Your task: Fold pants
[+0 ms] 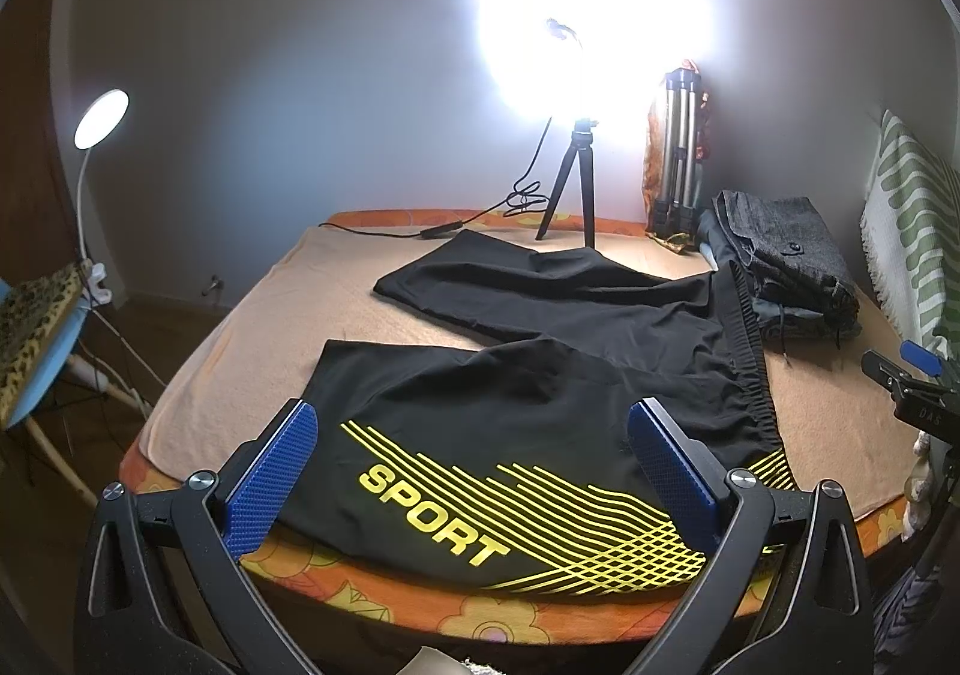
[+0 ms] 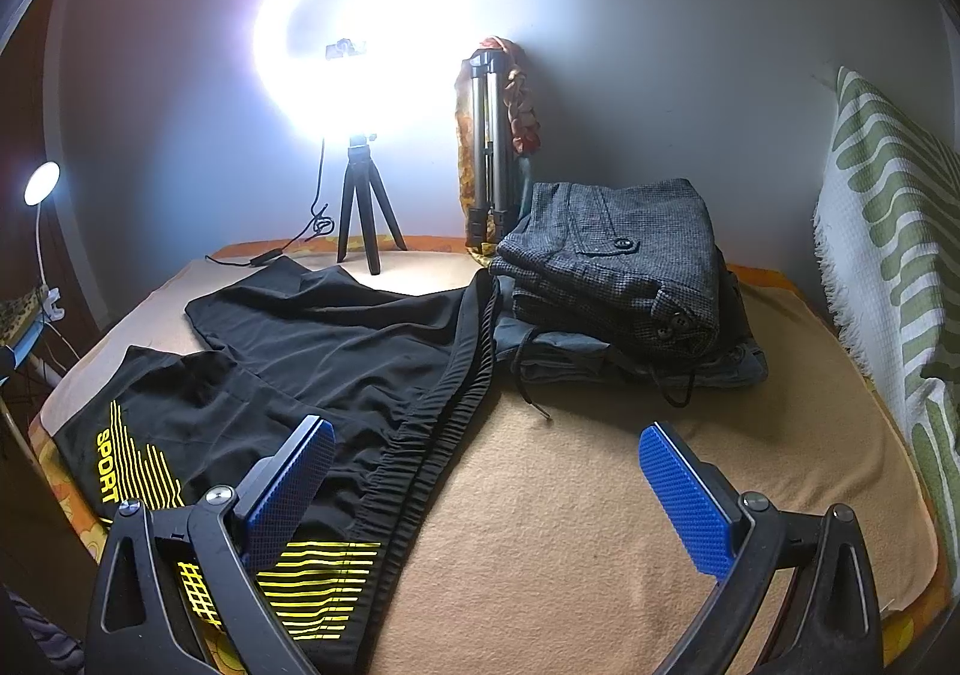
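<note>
Black pants (image 1: 570,369) with yellow stripes and the word SPORT lie spread flat on the tan blanket (image 1: 240,327), legs pointing left, elastic waistband (image 2: 444,423) to the right. My left gripper (image 1: 474,456) hovers open above the near leg's printed part, nothing between its blue pads. My right gripper (image 2: 489,480) is open too, low over the blanket just right of the waistband; its left pad (image 2: 294,489) overlaps the waistband area. In the left wrist view the right gripper shows as a black clamp (image 1: 912,381) at the right edge.
A stack of folded grey and denim clothes (image 2: 624,285) sits behind the waistband. At the back stand a bright ring light on a small tripod (image 2: 360,213) with its cable, and a folded tripod (image 2: 489,147). A green-and-white throw (image 2: 888,255) lies right; a lamp (image 1: 99,117) and chair left.
</note>
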The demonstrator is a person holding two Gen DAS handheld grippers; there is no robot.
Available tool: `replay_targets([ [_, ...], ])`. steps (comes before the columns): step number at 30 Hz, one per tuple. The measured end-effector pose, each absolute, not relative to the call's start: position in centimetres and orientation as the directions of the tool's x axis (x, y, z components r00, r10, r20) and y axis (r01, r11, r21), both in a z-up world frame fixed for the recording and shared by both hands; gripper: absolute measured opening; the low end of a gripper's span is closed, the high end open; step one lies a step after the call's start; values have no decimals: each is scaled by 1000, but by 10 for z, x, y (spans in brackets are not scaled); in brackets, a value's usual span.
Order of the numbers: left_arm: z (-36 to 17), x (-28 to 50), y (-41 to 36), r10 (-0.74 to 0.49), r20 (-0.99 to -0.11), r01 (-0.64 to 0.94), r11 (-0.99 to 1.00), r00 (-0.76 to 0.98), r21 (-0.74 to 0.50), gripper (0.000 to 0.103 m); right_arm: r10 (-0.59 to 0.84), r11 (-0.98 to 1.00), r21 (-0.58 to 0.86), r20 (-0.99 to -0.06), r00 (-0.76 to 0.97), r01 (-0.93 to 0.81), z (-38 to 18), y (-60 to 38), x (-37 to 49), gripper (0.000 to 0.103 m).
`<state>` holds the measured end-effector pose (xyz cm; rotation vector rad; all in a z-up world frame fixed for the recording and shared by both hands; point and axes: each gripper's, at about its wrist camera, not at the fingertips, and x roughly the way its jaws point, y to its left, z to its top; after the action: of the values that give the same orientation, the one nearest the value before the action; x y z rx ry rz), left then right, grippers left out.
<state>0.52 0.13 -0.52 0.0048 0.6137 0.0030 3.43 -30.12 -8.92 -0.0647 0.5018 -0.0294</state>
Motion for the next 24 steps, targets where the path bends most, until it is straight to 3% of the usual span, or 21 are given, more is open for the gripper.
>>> replay_targets([
  [24, -4, 7, 4, 1, -579, -1, 1000, 816, 1, 103, -41, 998, -69, -483, 875, 9, -91, -300, 35, 103],
])
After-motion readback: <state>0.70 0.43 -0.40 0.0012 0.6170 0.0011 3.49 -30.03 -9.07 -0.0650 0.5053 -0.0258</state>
